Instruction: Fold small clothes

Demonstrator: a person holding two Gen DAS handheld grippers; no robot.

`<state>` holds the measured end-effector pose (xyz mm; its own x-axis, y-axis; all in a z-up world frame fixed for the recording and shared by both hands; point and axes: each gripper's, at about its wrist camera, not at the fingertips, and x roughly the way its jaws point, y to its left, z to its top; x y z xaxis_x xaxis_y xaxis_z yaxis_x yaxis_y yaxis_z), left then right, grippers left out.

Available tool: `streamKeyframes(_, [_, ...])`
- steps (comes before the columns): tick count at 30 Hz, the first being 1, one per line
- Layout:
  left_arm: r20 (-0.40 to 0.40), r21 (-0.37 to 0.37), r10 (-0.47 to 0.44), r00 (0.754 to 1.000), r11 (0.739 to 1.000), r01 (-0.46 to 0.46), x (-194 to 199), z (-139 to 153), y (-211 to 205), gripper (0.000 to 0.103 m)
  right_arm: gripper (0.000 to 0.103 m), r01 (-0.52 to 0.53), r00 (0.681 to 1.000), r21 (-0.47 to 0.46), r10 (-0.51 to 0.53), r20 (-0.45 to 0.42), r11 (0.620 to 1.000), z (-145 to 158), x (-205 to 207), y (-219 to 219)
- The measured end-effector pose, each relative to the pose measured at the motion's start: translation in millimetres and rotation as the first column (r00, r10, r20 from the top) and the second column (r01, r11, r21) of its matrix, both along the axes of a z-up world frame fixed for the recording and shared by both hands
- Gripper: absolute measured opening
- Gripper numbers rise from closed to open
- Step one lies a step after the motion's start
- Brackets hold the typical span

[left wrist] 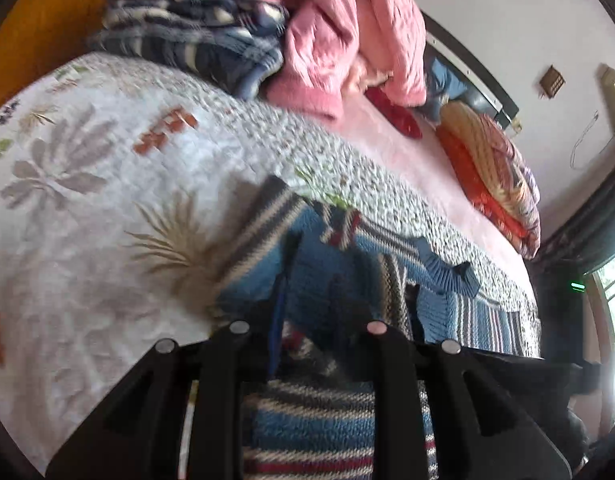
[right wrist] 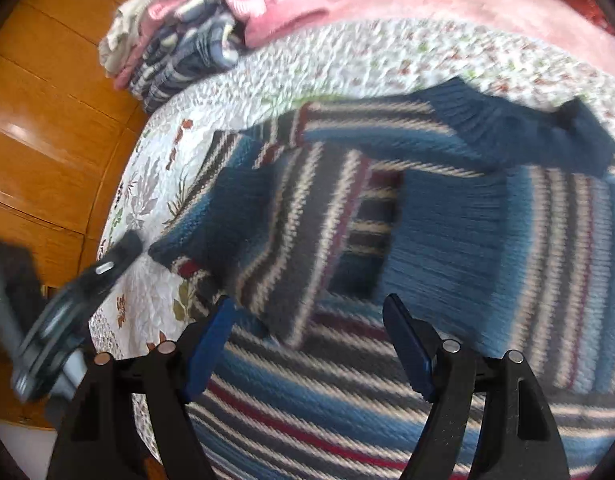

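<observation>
In the right wrist view, the right gripper (right wrist: 309,316) stands wide apart at the lower middle of the frame, hovering over the striped knit sweater (right wrist: 447,240) that lies spread on the quilted bedspread (right wrist: 367,52), holding nothing. In the left wrist view, the left gripper (left wrist: 307,280) is blurred; its blue-padded fingers (left wrist: 281,300) reach over the sweater's folded part, and whether they pinch the knit cannot be told.

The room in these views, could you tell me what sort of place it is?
Most likely a bedroom: a bed with a floral quilt, a stack of folded clothes, and a striped sweater spread for folding.
</observation>
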<state>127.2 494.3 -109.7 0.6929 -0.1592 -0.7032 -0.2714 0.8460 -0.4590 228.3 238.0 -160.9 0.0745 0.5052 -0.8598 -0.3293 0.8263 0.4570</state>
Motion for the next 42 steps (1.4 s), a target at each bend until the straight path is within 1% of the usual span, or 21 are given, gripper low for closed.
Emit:
streamKeyframes(1, [0.002, 0.009, 0.006, 1.000, 1.000, -0.006, -5.6, 2.8, 3.3, 0.021, 0.070, 0.000, 1.000, -0.001, 0.000, -0.017, 1.000, -6.0, 2.5, 6.1])
streamKeyframes(2, [0.001, 0.020, 0.008, 1.000, 1.000, -0.008, -9.8, 4.2, 5.4, 0.021, 0.066, -0.008, 0.999, 0.003, 0.008, -0.035, 1.000, -12.1, 4.4, 12.1])
streamKeyframes(3, [-0.003, 0.038, 0.008, 1.000, 0.999, -0.008, -13.3, 4.9, 7.5, 0.021, 0.058, -0.015, 0.998, 0.000, 0.015, -0.062, 1.000, -20.2, 5.9, 18.6])
streamKeyframes(4, [-0.008, 0.053, 0.009, 1.000, 0.999, -0.009, -15.5, 6.7, 9.3, 0.021, 0.043, -0.016, 0.997, 0.000, 0.016, -0.076, 1.000, -24.5, 6.5, 21.5])
streamKeyframes(6, [-0.019, 0.072, 0.010, 1.000, 0.997, -0.008, -16.6, 6.0, 10.9, 0.021, 0.030, -0.015, 0.997, 0.012, 0.015, -0.076, 1.000, -26.2, 4.7, 25.0])
streamKeyframes(7, [-0.025, 0.071, 0.009, 1.000, 0.997, -0.007, -16.3, 5.2, 11.6, 0.021, 0.023, -0.018, 0.998, 0.016, 0.019, -0.063, 1.000, -22.9, 3.6, 23.5])
streamKeyframes(9, [-0.030, 0.066, 0.006, 1.000, 0.998, -0.004, -15.3, 4.3, 12.0, 0.021, 0.021, -0.031, 0.999, 0.040, 0.031, -0.015, 0.999, -8.6, 0.1, 16.5])
streamKeyframes(11, [-0.031, 0.069, -0.004, 1.000, 0.998, 0.006, -11.4, 2.0, 8.2, 0.021, 0.021, -0.041, 0.998, 0.048, 0.038, 0.059, 0.998, 13.0, -2.4, 3.6])
streamKeyframes(13, [-0.031, 0.065, -0.015, 0.999, 0.998, 0.017, -6.3, 0.7, 3.0, 0.021, 0.021, -0.044, 0.992, 0.027, 0.041, 0.115, 0.999, 28.2, -2.3, -8.0])
streamKeyframes(16, [-0.031, 0.054, -0.037, 0.999, 0.998, 0.039, 1.7, -1.7, -10.6, 0.022, 0.021, -0.036, 0.980, -0.028, 0.040, 0.197, 0.999, 50.4, 2.1, -32.3])
streamKeyframes(18, [-0.029, 0.059, -0.052, 0.998, 0.997, 0.054, 7.4, -3.5, -22.2, 0.022, 0.021, -0.021, 0.973, -0.073, 0.037, 0.229, 0.997, 55.2, 8.5, -46.8])
streamKeyframes(21, [-0.041, 0.063, -0.090, 0.995, 0.994, 0.092, 18.9, -10.4, -44.6, 0.022, 0.021, 0.013, 0.977, -0.093, 0.007, 0.212, 0.996, 45.3, 18.1, -66.0])
streamKeyframes(23, [-0.055, 0.076, -0.109, 0.993, 0.991, 0.113, 24.9, -15.5, -55.8, 0.022, 0.021, 0.038, 0.986, -0.076, -0.025, 0.167, 0.996, 29.9, 26.7, -82.7])
streamKeyframes(26, [-0.089, 0.098, -0.142, 0.986, 0.984, 0.151, 34.7, -27.5, -70.7, 0.022, 0.021, 0.058, 0.992, -0.061, -0.051, 0.114, 0.996, 8.3, 32.5, -94.1])
streamKeyframes(29, [-0.131, 0.111, -0.154, 0.979, 0.979, 0.169, 42.2, -41.6, -77.1, 0.022, 0.021, 0.073, 0.995, -0.067, -0.068, 0.077, 0.995, -12.2, 33.6, -97.3])
streamKeyframes(33, [-0.177, 0.096, -0.153, 0.972, 0.980, 0.172, 47.2, -60.6, -75.1, 0.021, 0.023, 0.093, 0.994, -0.054, -0.090, 0.060, 0.994, -25.0, 32.2, -103.3])
streamKeyframes(36, [-0.176, 0.103, -0.166, 0.970, 0.977, 0.186, 47.1, -64.3, -74.7, 0.021, 0.024, 0.102, 0.994, -0.045, -0.100, 0.045, 0.994, -27.3, 32.5, -107.0])
streamKeyframes(38, [-0.176, 0.093, -0.168, 0.970, 0.978, 0.187, 46.6, -61.2, -73.5, 0.021, 0.029, 0.098, 0.994, -0.066, -0.095, 0.050, 0.993, -22.2, 32.5, -105.4])
streamKeyframes(39, [-0.174, 0.084, -0.167, 0.971, 0.979, 0.184, 45.4, -58.6, -72.5, 0.021, 0.038, 0.101, 0.993, -0.085, -0.096, 0.063, 0.991, -17.1, 31.3, -105.1])
streamKeyframes(40, [-0.156, 0.072, -0.164, 0.974, 0.981, 0.177, 42.4, -52.4, -69.8, 0.022, 0.041, 0.103, 0.991, -0.108, -0.093, 0.097, 0.989, -7.6, 28.2, -103.4])
streamKeyframes(42, [-0.119, 0.071, -0.160, 0.980, 0.983, 0.170, 36.0, -40.8, -67.4, 0.024, 0.042, 0.088, 0.982, -0.129, -0.064, 0.178, 0.988, 14.8, 21.0, -95.0])
